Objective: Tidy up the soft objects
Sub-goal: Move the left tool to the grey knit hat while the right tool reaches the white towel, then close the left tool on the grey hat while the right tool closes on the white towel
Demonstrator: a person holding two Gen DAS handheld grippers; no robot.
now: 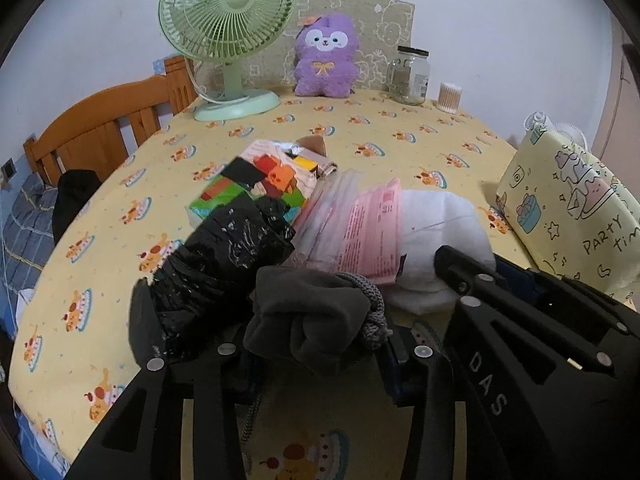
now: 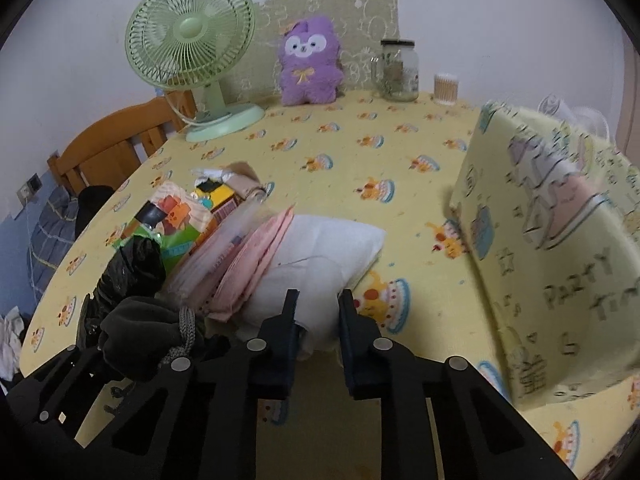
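Note:
A pile of soft things lies on the yellow tablecloth [image 1: 360, 136]: a black plastic bag [image 1: 224, 256], a colourful pack [image 1: 256, 184], pink packets [image 1: 368, 224], a white folded cloth [image 1: 444, 220] and a dark grey drawstring pouch [image 1: 308, 320]. My left gripper [image 1: 292, 284] is open, its jaws spread wide around the pouch and the black bag. In the right wrist view my right gripper [image 2: 318, 300] is open, its jaws on either side of the near edge of the white cloth [image 2: 320, 248]. The pouch [image 2: 140, 332] lies to its left.
A yellow "Party time" fabric box [image 2: 560, 256] stands at the right. At the far edge stand a green fan [image 1: 228, 36], a purple plush [image 1: 326, 56], a glass jar [image 1: 408, 76] and a cotton swab tub [image 1: 450, 98]. A wooden chair [image 1: 104, 128] stands at left.

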